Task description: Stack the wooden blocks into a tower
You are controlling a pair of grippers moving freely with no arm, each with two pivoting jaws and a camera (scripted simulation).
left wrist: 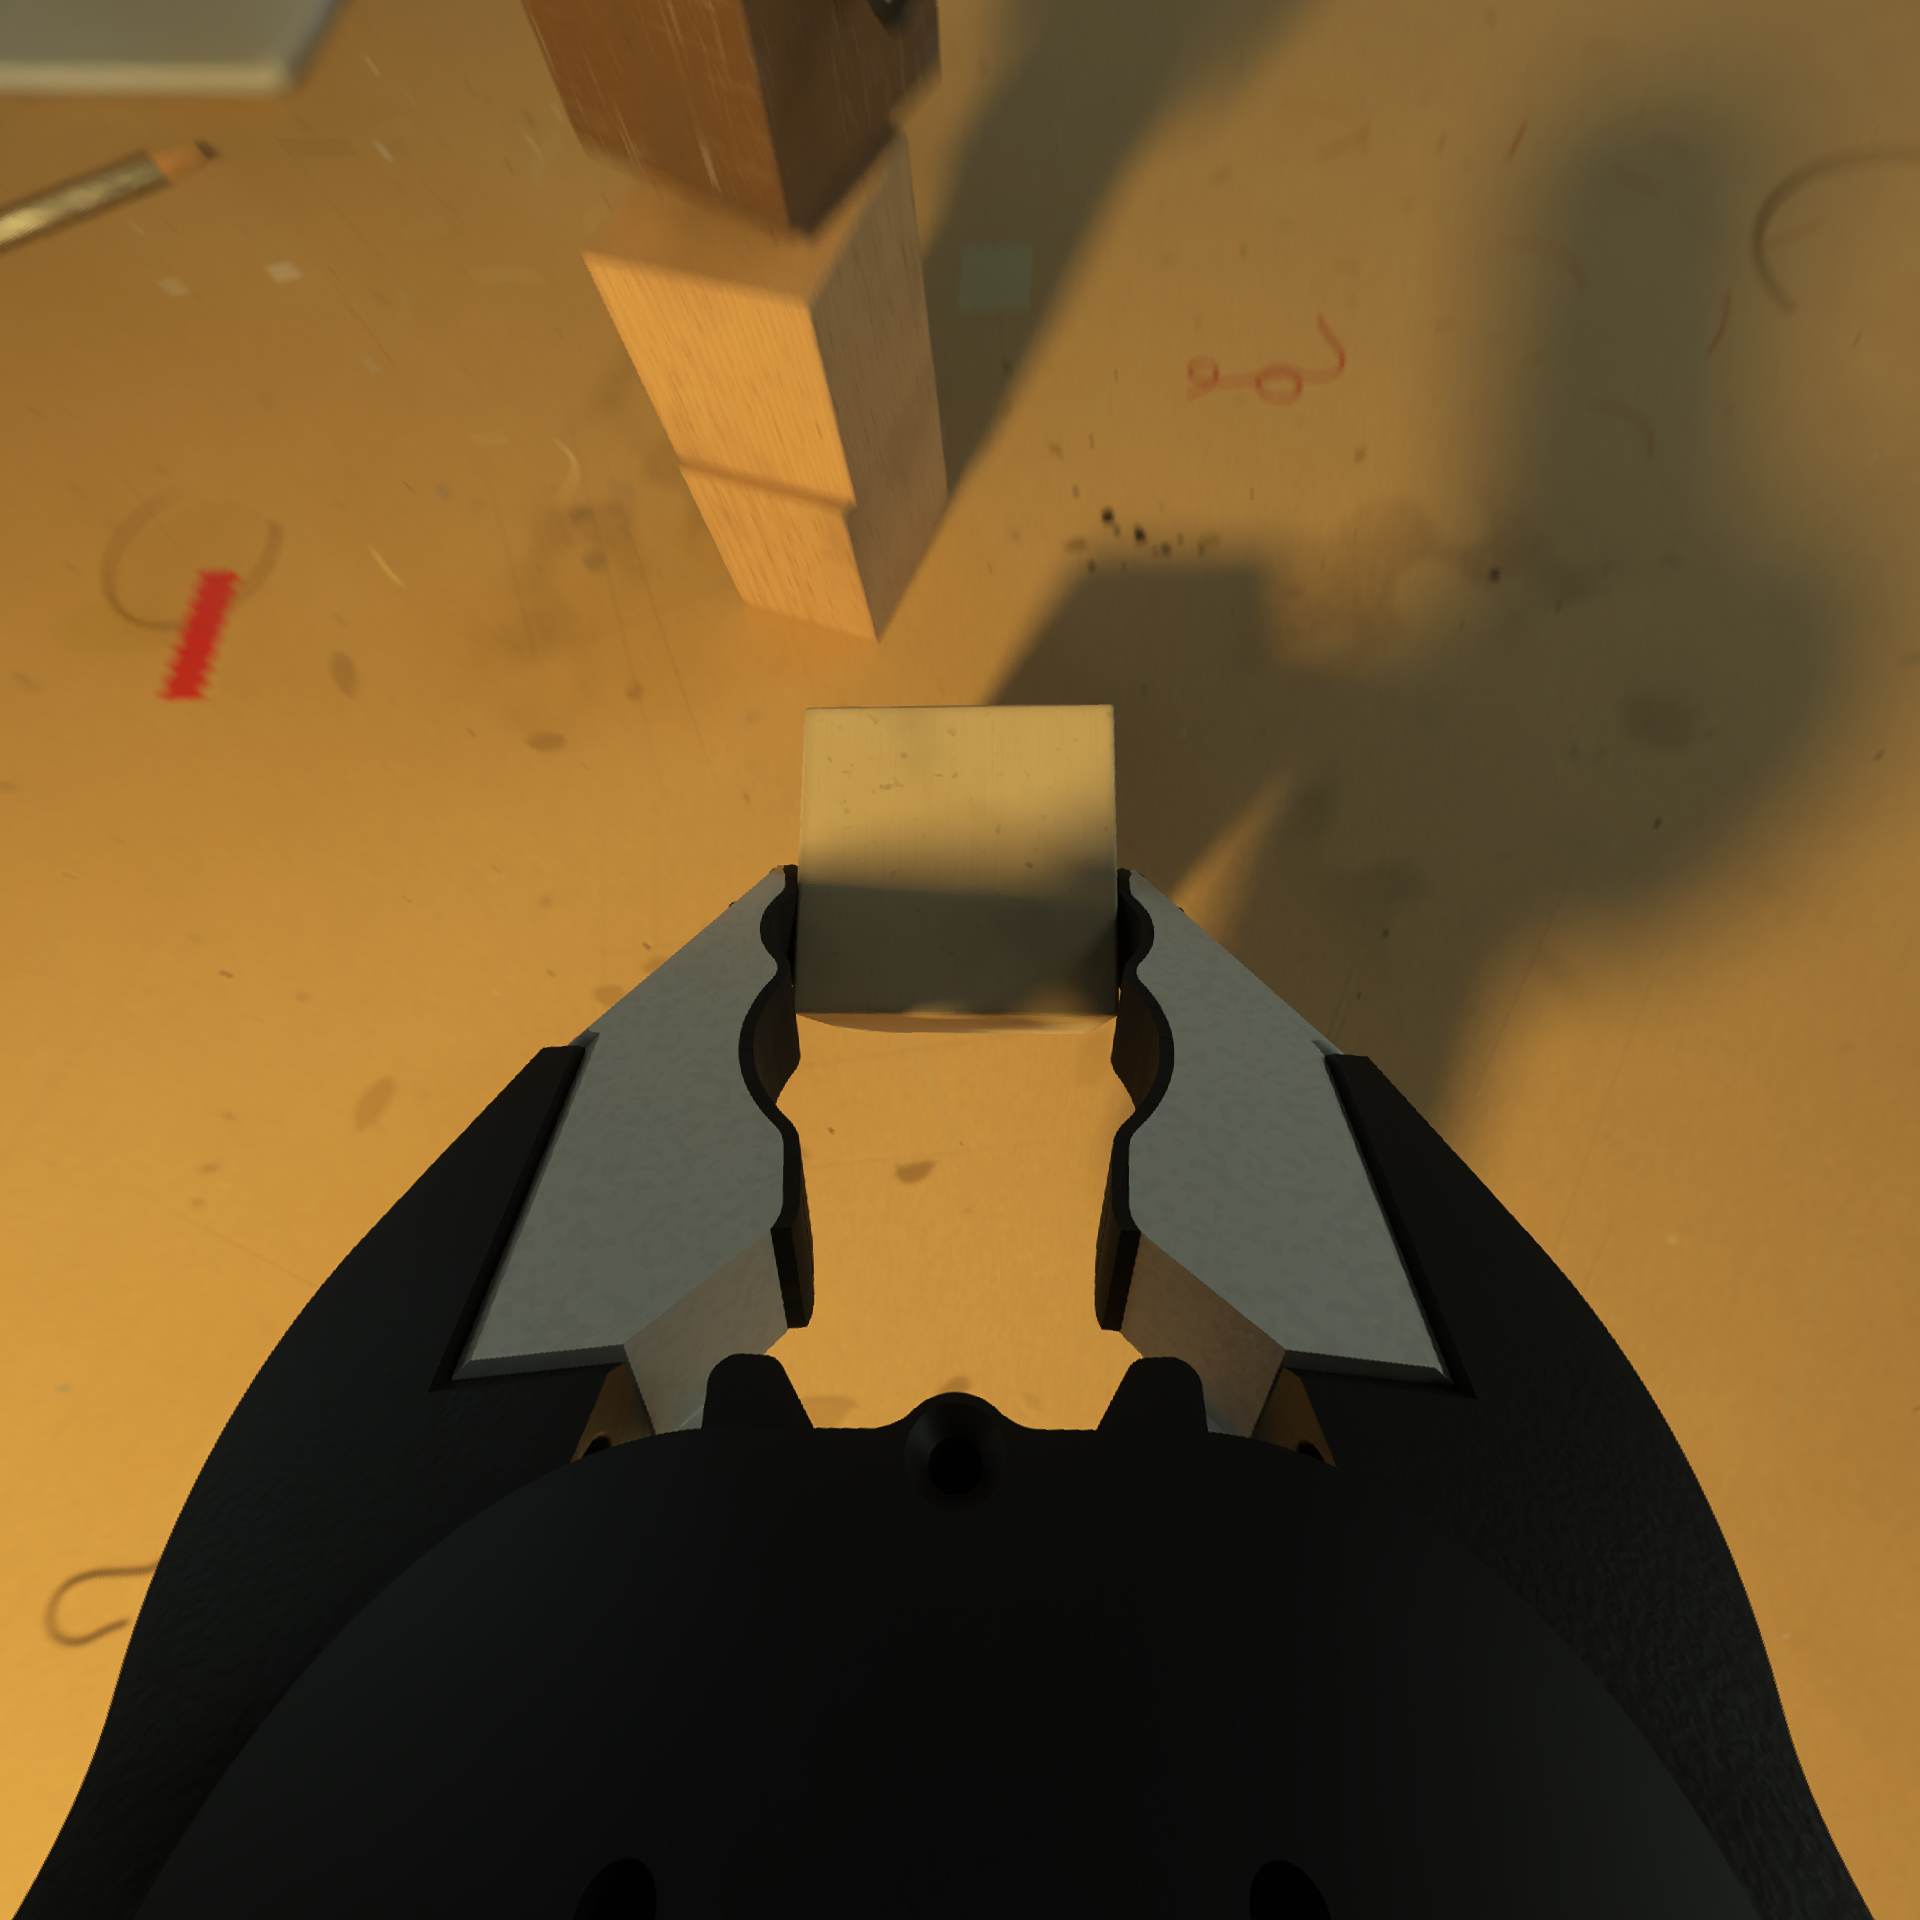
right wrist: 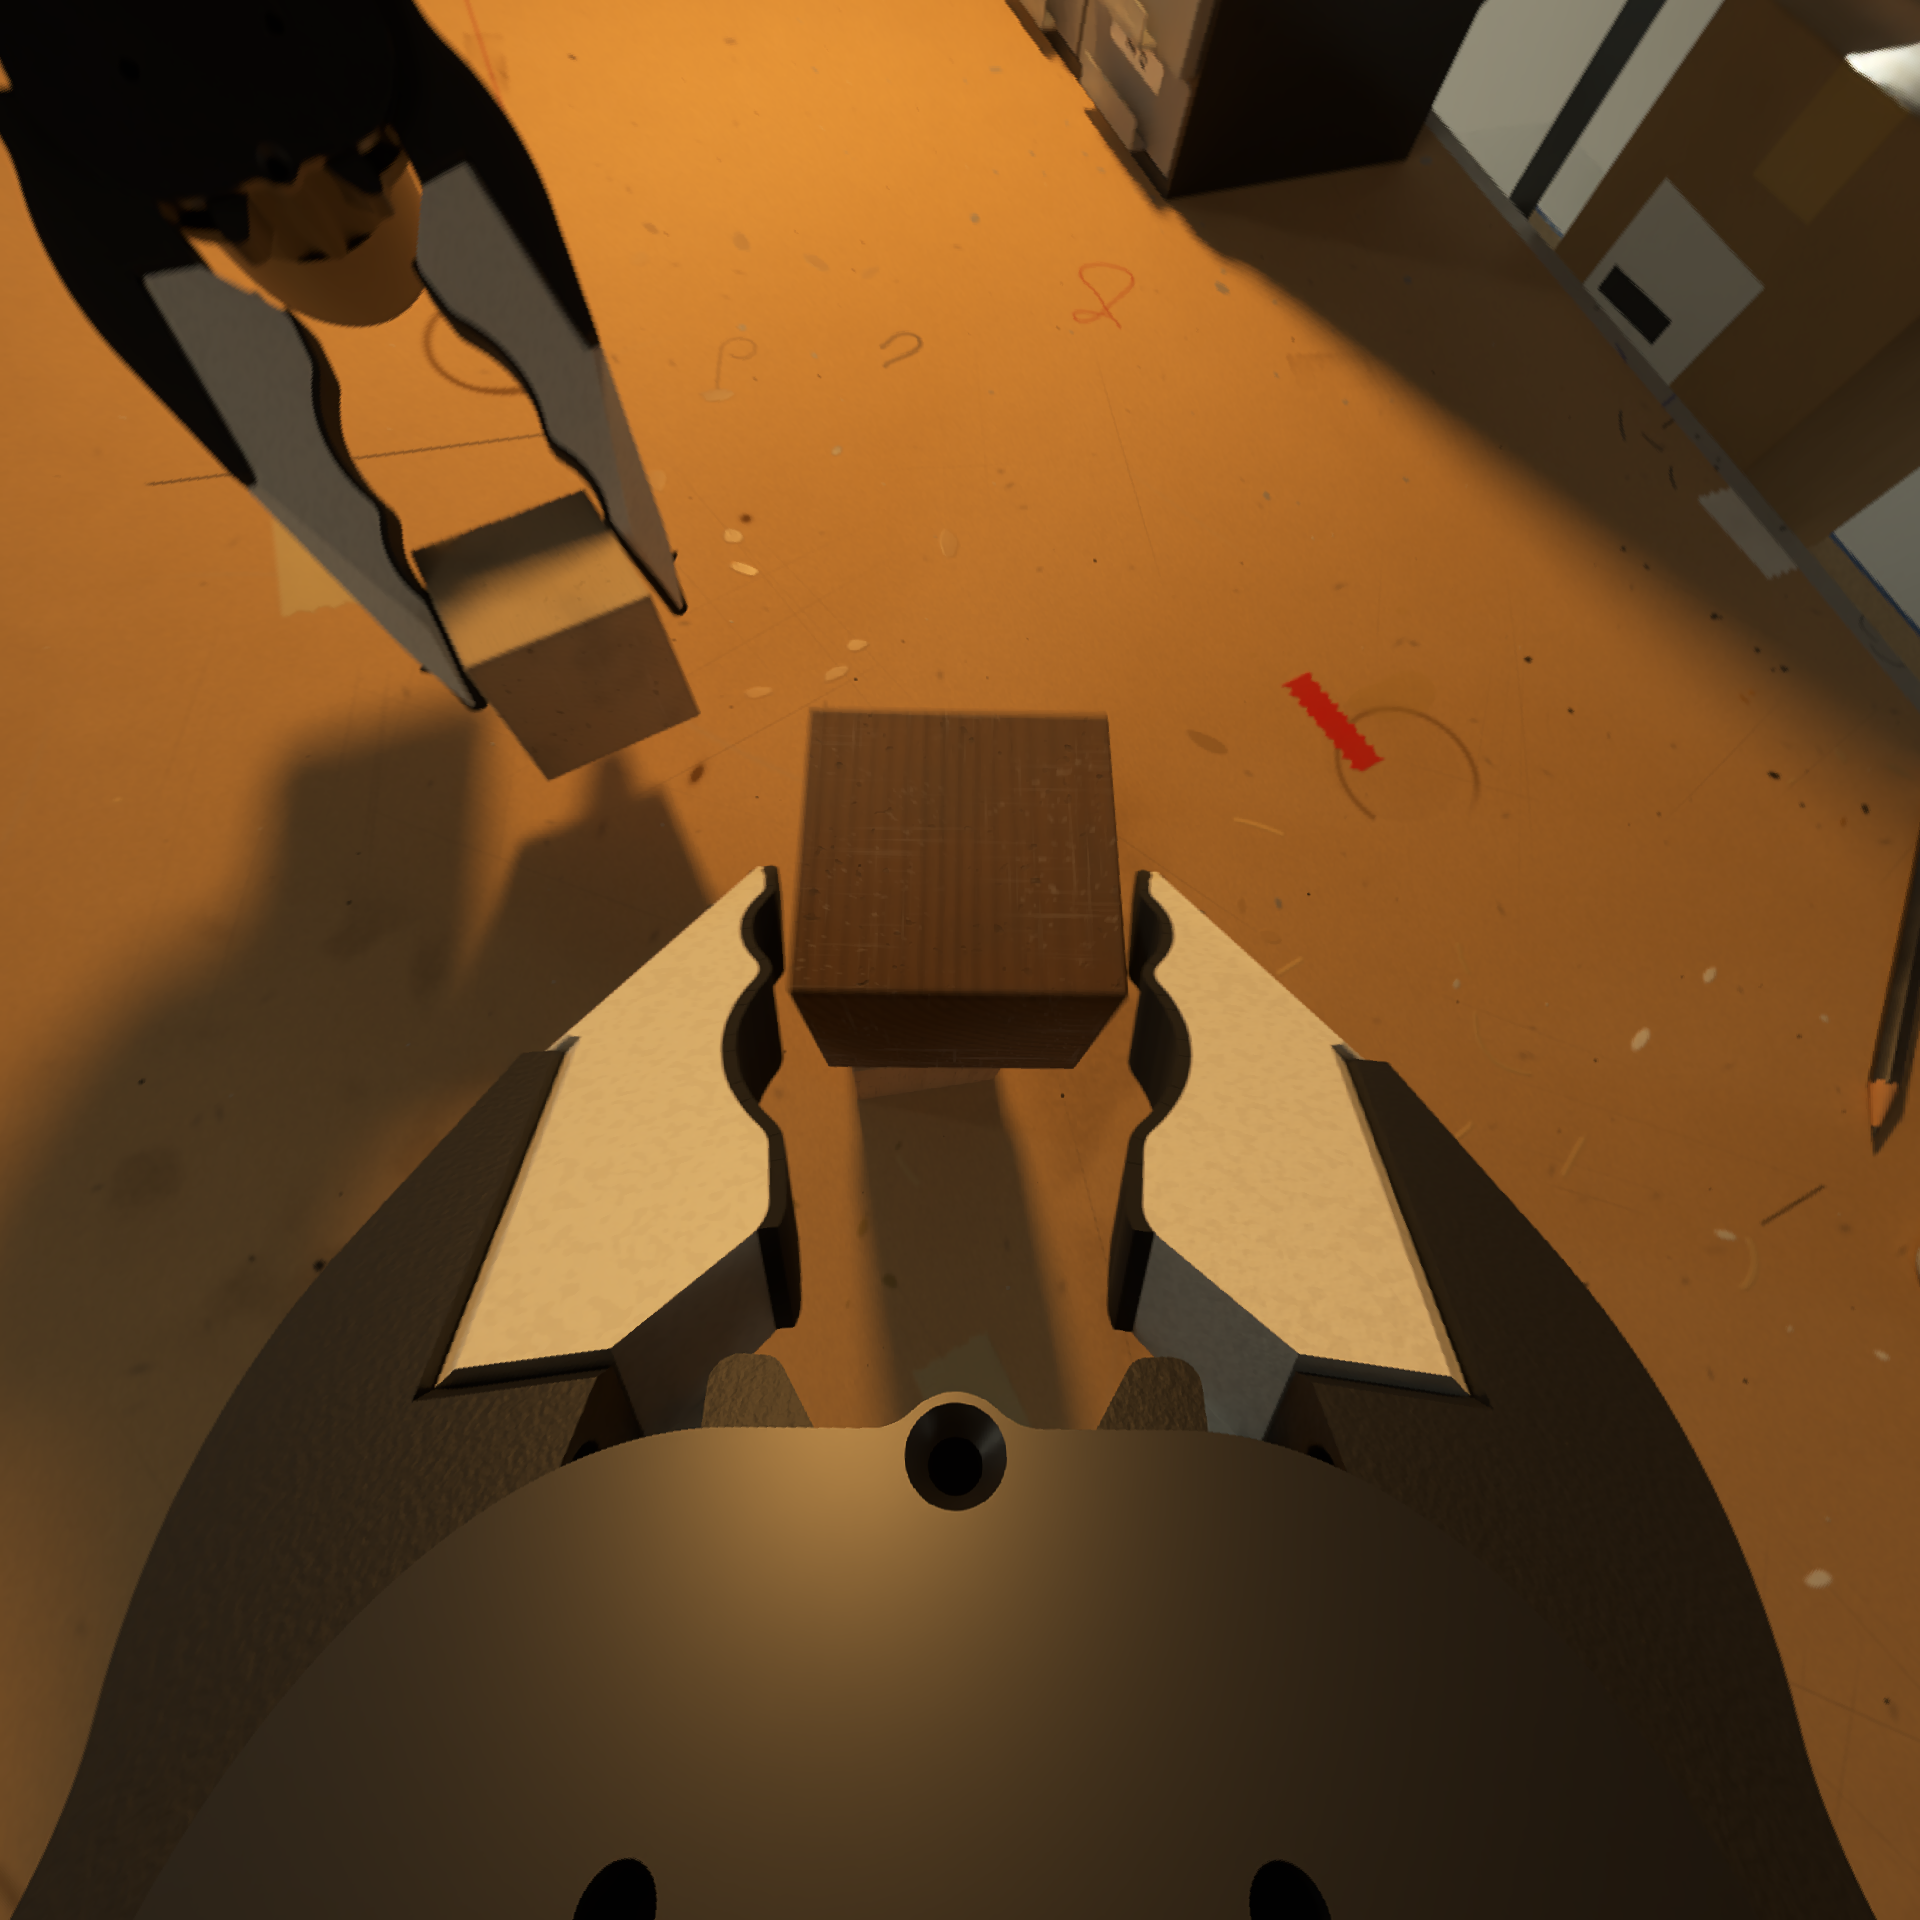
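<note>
My left gripper (left wrist: 956, 883) is shut on a pale wooden block (left wrist: 956, 810) and holds it above the tabletop, close in front of the tower. The tower is two light wooden blocks (left wrist: 769, 416) with a dark brown block (left wrist: 717, 94) on top, set slightly askew. In the right wrist view my right gripper (right wrist: 956, 883) straddles the dark brown block (right wrist: 956, 831), jaws open with a thin gap on each side. The left gripper (right wrist: 577, 649) with its pale block (right wrist: 582, 665) shows to the upper left there.
A pencil (left wrist: 94, 192) lies on the orange tabletop (left wrist: 416, 935); it also shows at the right edge of the right wrist view (right wrist: 1896, 1039). A red tape strip (right wrist: 1333, 720) lies right of the tower. Dark and cardboard boxes (right wrist: 1714, 260) stand beyond the table edge.
</note>
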